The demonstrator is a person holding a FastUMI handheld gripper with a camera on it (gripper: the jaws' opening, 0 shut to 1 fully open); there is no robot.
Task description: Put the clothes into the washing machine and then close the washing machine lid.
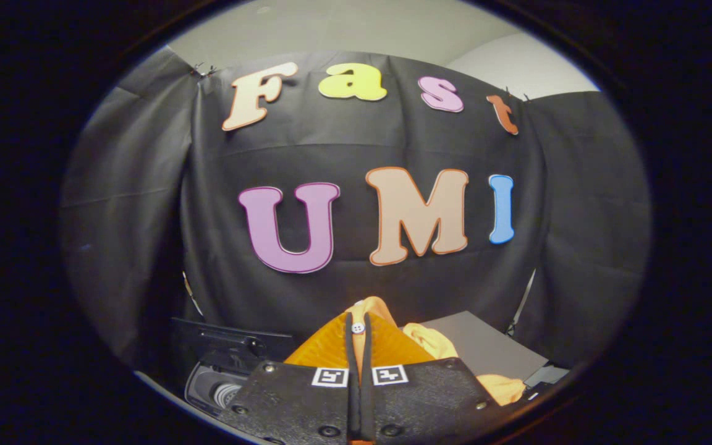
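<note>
Fingers (351, 346) nearly closed, pinching orange garment (371, 346) with white button. Hanging above and right of open washing machine (220, 386); grey board (486, 346) right of it.

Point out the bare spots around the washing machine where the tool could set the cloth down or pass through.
The tool is shut on the yellow garment, lifted before the booth wall. Bare room: the flat grey surface right of the fingers, beyond the cloth draped there. Left and below, the washing machine with its raised dark lid crowds that side; its opening is partly hidden.
</note>
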